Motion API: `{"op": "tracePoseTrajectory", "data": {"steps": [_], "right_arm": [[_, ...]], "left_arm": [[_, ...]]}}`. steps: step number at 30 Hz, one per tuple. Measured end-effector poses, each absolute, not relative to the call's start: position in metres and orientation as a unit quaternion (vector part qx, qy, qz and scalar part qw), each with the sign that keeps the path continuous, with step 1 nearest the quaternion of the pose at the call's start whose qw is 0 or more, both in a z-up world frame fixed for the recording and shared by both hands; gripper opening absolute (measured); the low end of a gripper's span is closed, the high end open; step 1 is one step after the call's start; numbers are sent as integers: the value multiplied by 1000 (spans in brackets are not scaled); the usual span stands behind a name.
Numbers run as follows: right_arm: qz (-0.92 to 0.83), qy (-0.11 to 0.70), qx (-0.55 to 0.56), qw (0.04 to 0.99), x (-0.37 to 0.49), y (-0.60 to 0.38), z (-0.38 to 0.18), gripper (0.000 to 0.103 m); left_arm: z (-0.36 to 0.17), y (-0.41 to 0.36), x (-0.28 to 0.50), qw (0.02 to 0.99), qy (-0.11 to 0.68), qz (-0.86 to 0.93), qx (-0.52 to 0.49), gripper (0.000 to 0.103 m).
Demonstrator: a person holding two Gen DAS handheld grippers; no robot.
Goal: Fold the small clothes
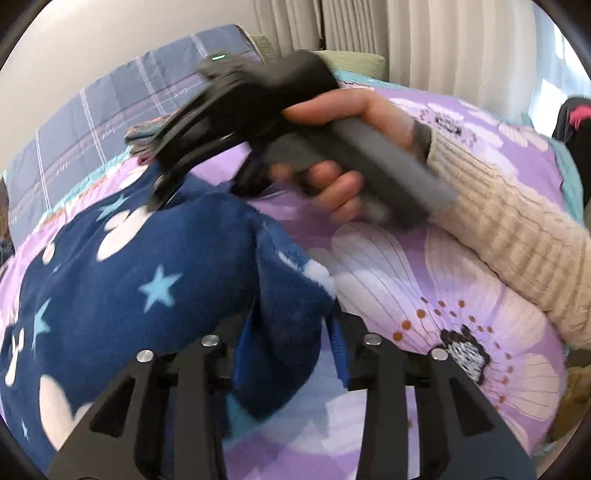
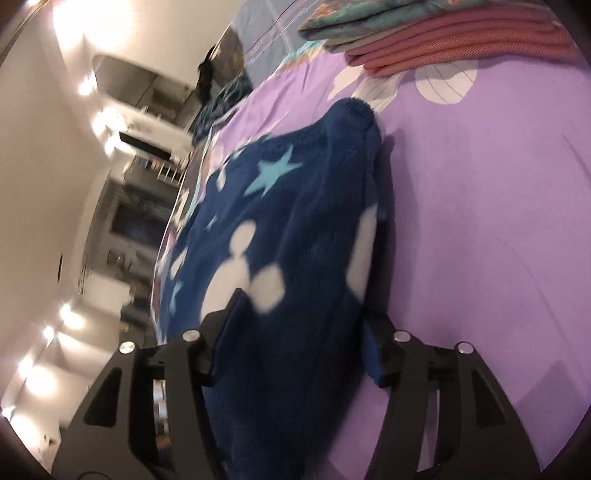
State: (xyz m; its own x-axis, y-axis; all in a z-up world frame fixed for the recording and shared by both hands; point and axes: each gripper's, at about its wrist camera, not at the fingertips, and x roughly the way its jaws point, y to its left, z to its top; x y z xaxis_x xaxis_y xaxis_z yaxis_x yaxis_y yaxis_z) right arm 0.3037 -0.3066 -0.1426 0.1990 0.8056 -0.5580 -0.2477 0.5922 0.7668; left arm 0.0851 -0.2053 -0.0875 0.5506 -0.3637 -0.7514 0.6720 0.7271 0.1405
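A dark blue fleece garment (image 1: 129,280) with light blue stars and white shapes lies bunched on a purple flowered bedspread (image 1: 424,280). My left gripper (image 1: 291,332) is shut on a fold of it at the near edge. In the left wrist view my right gripper (image 1: 162,184), held by a hand in a cream sleeve, reaches down onto the garment's far side. In the right wrist view the right gripper (image 2: 295,332) has the garment (image 2: 288,206) bunched between its fingers; how tightly the jaws press it is unclear.
A stack of folded clothes (image 2: 443,33), pink and teal, lies on the bedspread (image 2: 480,221) beyond the garment. A plaid blue pillow (image 1: 103,122) and curtains (image 1: 424,40) stand at the back. The bed edge and room furniture show at the left of the right wrist view.
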Motion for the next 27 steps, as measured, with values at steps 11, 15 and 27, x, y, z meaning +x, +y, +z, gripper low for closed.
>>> {"op": "tracePoseTrajectory", "data": {"steps": [11, 15, 27], "right_arm": [[322, 403, 175, 839, 279, -284, -95, 22], [288, 442, 200, 826, 300, -295, -134, 26], [300, 444, 272, 800, 313, -319, -132, 37]], "left_arm": [[-97, -206, 80, 847, 366, -320, 217, 17], [-96, -211, 72, 844, 357, -331, 226, 17], [-94, -233, 67, 850, 330, -318, 262, 47]]}}
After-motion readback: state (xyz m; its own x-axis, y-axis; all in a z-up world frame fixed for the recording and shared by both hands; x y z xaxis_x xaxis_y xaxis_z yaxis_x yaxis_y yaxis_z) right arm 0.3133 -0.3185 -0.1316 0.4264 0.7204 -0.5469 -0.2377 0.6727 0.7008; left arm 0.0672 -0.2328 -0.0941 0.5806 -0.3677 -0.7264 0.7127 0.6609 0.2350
